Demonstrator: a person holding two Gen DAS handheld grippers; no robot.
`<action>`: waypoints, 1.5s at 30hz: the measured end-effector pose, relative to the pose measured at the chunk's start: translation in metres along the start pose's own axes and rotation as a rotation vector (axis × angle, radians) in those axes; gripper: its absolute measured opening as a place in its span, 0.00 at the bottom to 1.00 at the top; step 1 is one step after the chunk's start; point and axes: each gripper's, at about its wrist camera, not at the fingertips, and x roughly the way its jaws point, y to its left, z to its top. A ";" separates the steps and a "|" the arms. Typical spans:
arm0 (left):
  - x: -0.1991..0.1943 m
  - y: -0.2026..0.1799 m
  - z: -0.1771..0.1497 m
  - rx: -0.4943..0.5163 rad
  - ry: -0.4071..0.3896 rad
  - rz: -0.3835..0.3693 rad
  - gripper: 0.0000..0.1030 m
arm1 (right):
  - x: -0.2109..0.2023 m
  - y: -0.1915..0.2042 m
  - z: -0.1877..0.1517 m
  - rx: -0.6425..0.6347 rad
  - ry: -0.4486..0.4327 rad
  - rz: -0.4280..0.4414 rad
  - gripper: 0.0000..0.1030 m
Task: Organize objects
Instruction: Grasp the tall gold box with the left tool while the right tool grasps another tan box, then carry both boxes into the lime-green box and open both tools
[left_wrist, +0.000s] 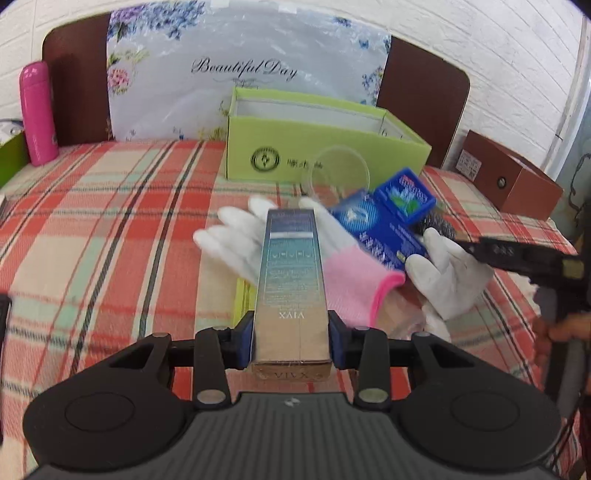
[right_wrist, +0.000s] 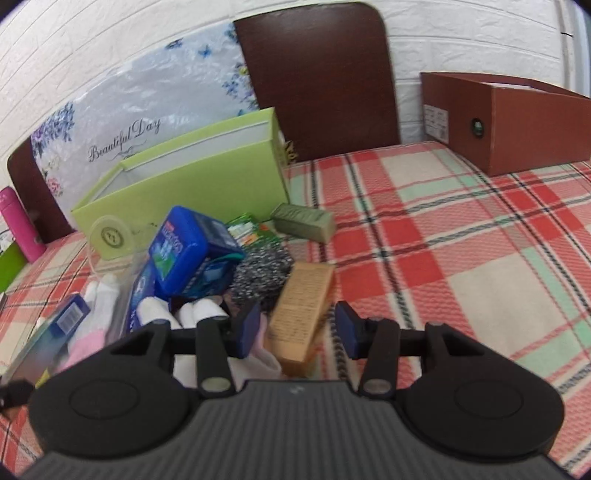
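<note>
The left gripper (left_wrist: 291, 334) clamps the VIVX carton (left_wrist: 291, 280), held in front of the open green box (left_wrist: 325, 147), whose visible interior shows only white lining. The right gripper (right_wrist: 295, 328) stands wide apart over the tan carton (right_wrist: 301, 314), nearer the camera than that box.

Card, cloth, plastic and foil on a woven plaid bench cover.

The tall teal-and-gold carton (left_wrist: 291, 280) has a glossy metallic sheen; the lime-green open box (left_wrist: 314, 147) is matt cardboard. The white knit gloves (left_wrist: 236, 240) look soft, the pink flask (left_wrist: 37, 110) smooth and glossy, the blue plastic case (right_wrist: 184, 251) shiny, and the red-checked cloth (right_wrist: 443, 240) coarsely woven.
</note>
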 end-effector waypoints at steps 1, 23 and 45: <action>0.002 0.000 -0.002 0.003 0.008 0.003 0.40 | 0.005 0.003 -0.001 -0.007 0.011 -0.004 0.43; 0.020 -0.005 0.009 0.027 -0.018 0.081 0.52 | -0.049 -0.052 -0.031 -0.019 0.019 -0.076 0.46; 0.007 -0.004 -0.012 0.047 0.030 0.047 0.40 | -0.047 -0.050 -0.033 -0.033 0.017 -0.079 0.29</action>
